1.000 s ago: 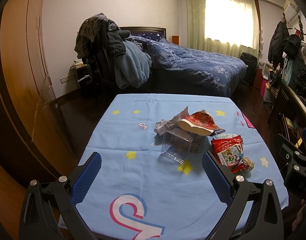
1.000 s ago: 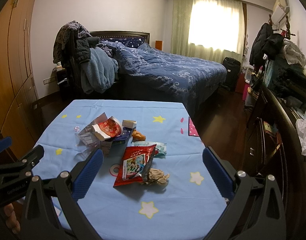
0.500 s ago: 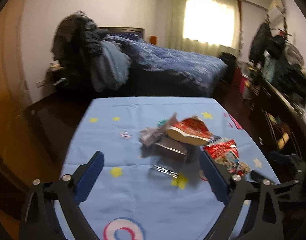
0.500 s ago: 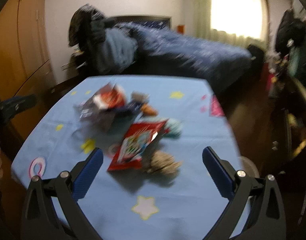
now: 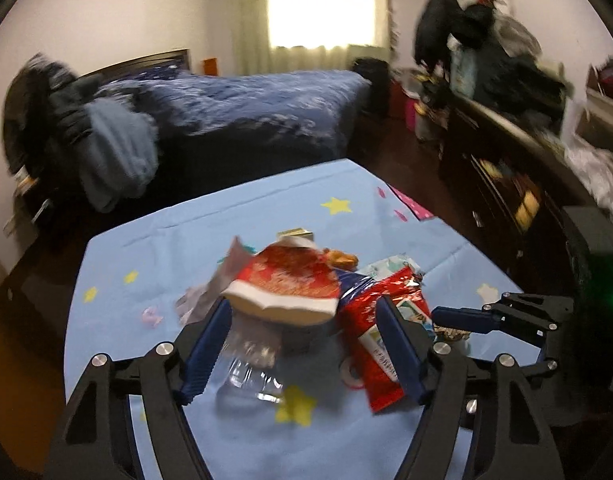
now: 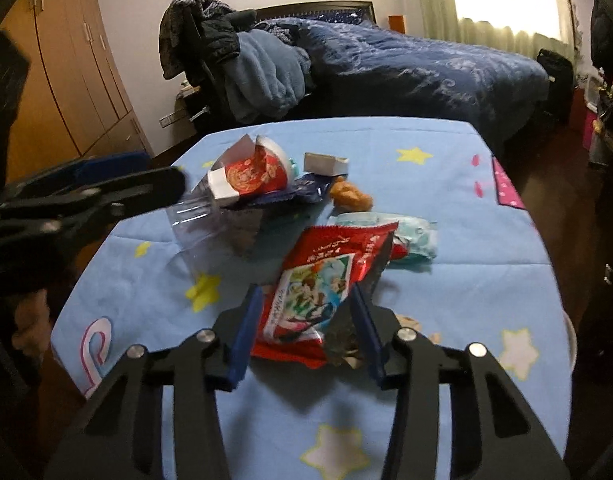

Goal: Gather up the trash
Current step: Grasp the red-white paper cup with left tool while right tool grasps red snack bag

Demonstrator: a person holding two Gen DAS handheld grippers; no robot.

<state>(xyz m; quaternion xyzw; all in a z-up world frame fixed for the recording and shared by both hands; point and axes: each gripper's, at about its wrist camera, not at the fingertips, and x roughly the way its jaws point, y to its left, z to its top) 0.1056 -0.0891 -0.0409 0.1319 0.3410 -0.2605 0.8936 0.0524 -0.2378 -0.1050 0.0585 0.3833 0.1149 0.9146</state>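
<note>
A pile of trash lies on the blue star-print tablecloth (image 5: 194, 432). My left gripper (image 5: 302, 304) hovers over the pile with its jaws closing. A clear plastic container (image 5: 250, 360) and a red-and-white paper bowl (image 5: 286, 288) sit between its fingers; no pad visibly presses on them. My right gripper (image 6: 306, 290) is low over a red snack packet (image 6: 314, 296) and a crumpled brown scrap (image 6: 342, 344). Its jaws are closing with both between the pads, and contact is unclear. The red packet (image 5: 370, 320) also shows in the left wrist view beside the right gripper (image 5: 458, 316).
Other trash: a small white box (image 6: 326, 163), an orange-brown lump (image 6: 350, 196), a pale teal packet (image 6: 410, 236), a dark blue wrapper (image 6: 302, 192). Beyond the table stand a bed (image 6: 426, 68) and a clothes-laden chair (image 6: 226, 60). A wardrobe (image 6: 66, 80) is left, a cluttered dresser (image 5: 506, 140) right.
Both grippers have come forward and down onto the trash pile, and both pairs of jaws have narrowed. The left wrist view has rolled and swung right. The trash has not visibly shifted.
</note>
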